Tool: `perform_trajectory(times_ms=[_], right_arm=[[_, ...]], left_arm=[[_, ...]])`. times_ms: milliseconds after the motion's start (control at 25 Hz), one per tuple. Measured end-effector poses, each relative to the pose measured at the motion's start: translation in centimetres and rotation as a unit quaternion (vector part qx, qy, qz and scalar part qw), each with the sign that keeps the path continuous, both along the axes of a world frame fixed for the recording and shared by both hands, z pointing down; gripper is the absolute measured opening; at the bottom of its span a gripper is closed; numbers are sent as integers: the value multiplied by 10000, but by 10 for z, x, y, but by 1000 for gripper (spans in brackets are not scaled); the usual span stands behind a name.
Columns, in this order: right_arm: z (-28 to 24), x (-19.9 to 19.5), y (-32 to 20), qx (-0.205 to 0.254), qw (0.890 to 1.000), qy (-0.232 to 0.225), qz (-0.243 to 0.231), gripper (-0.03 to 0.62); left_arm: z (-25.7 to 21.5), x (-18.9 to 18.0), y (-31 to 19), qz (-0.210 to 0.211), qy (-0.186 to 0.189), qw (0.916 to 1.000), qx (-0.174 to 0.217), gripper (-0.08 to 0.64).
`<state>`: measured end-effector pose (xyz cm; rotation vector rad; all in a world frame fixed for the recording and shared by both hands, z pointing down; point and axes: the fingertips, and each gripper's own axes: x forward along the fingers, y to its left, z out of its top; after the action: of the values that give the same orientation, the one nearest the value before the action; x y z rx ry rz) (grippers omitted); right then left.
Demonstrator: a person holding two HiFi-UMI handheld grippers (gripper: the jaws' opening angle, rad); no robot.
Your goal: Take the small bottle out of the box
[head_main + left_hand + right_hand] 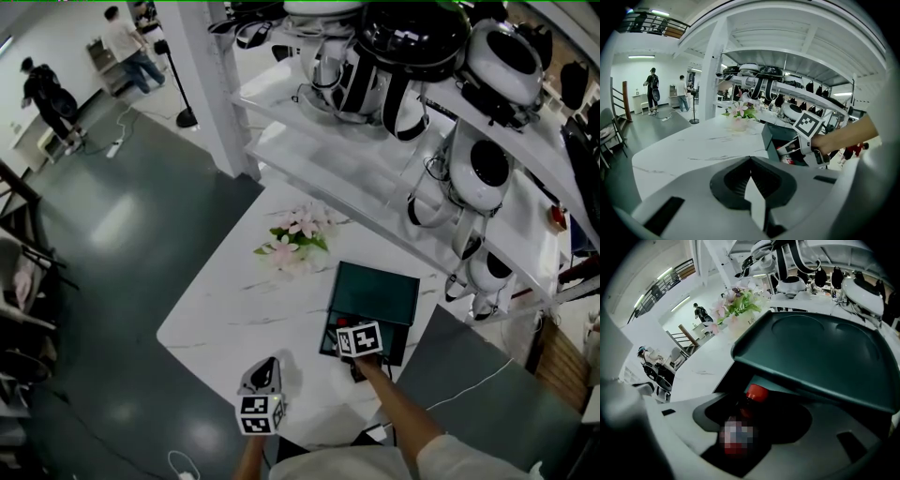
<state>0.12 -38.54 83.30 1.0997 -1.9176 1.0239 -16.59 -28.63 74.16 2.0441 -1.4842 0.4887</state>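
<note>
Tabletop [225, 309]: white marble, mid-frame in head view. Box [377, 292]: dark green, lid raised, lower centre-right. Left gripper [266, 367]: lower centre, fingers closed, empty, well apart from box. Right gripper [361, 358]: the nearer, dipped into box, fingers apart astride small bottle [751, 399], no squeeze visible. Bottle lies in box, long axis up-frame along fingers, red cap farthest

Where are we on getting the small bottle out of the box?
Done: the box is open, lid raised. In hand: the right gripper is inside it, jaws open around the red-capped small bottle, not yet gripping. To do: close on it and lift it clear. The left gripper is shut and empty, near the table edge.
</note>
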Motion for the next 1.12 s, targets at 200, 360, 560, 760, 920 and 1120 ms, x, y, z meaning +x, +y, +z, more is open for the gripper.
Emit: perform_trajectory(times_ms=[200,360,560,760,920,1120], right_arm=[[2,-1,5,128,9994,184,-245,233],[1,-7,7,272,9963,378,-717,224],[-3,-4,14,422,9930,560,-946,219],[-19,-3,15,792,9904,490,-1018,219],[-39,1,10,1153,9862,474,-1093,219],[-65,15,11,1567,9836,261,-859,219]], left_arm=[[0,3,3,25,20,10000,-2,18],[-3,1,2,18,3,10000,13,18],[-8,-3,2,-20,-13,10000,74,18],[-10,1,2,8,-8,10000,93,18],[-12,8,0,82,11,9999,127,18],[-17,16,0,136,8,9998,175,18]])
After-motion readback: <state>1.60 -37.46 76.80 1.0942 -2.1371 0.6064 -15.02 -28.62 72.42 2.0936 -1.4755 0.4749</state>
